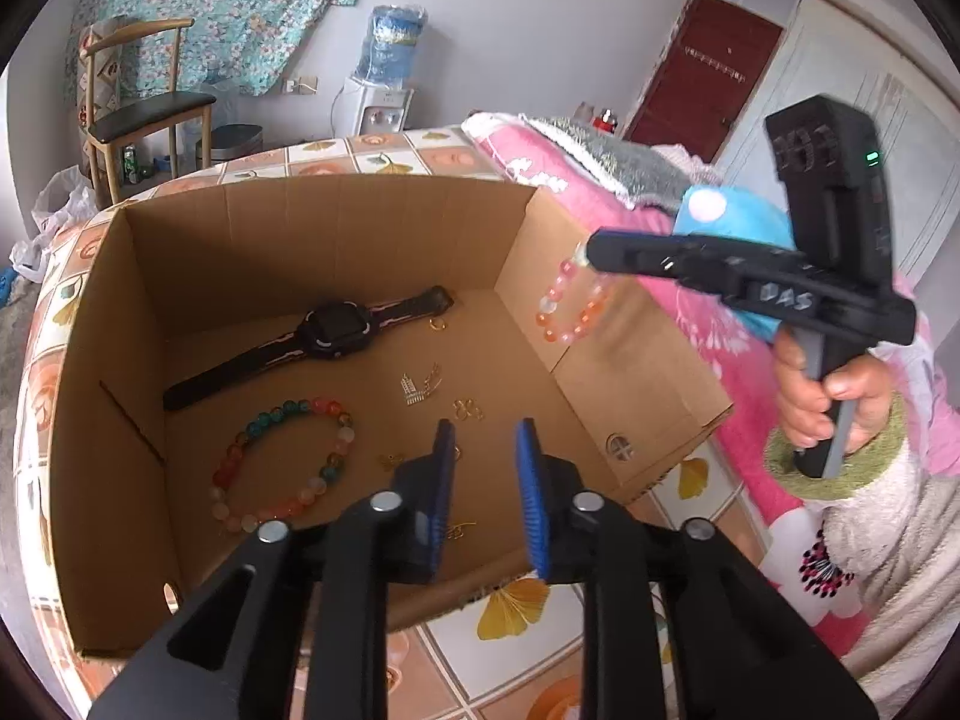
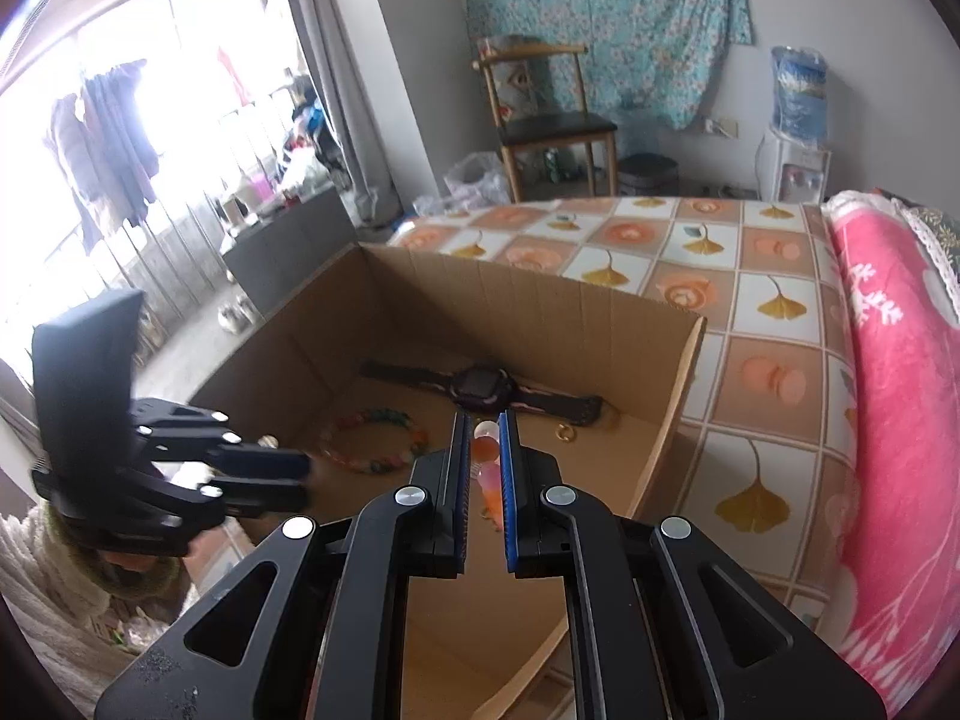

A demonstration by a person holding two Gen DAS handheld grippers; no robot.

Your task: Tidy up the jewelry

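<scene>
Over the cardboard box's point(image 1: 336, 252) right wall hangs a pink-and-orange bead bracelet point(image 1: 570, 303), pinched at its top between the pads of the right gripper point(image 1: 591, 252); in the right wrist view the beads point(image 2: 487, 468) sit clamped between the blue pads. Left gripper point(image 1: 483, 480) hovers w/ jaws apart over the box's near part, nothing between them. On the box floor: a black smartwatch point(image 1: 324, 333) w/ strap laid flat toward the back, a multicolour bead bracelet point(image 1: 282, 468) front-left, plus small gold bits, incl. a ring point(image 1: 437, 324) just beside the watch strap, charms point(image 1: 420, 387) mid-floor and an earring pair point(image 1: 468, 409) near the left gripper's tips. Box walls stand tall round all of it. Box sits on a table w/ ginkgo-leaf tiled cloth point(image 2: 750, 300); pink blanket point(image 2: 888, 390) piled to the right. A hand point(image 1: 831, 396) in a fluffy sleeve grips the right handle. Behind: wooden chair point(image 2: 549, 120), water dispenser point(image 2: 795, 138), floral cloth on wall point(image 2: 600, 18).
</scene>
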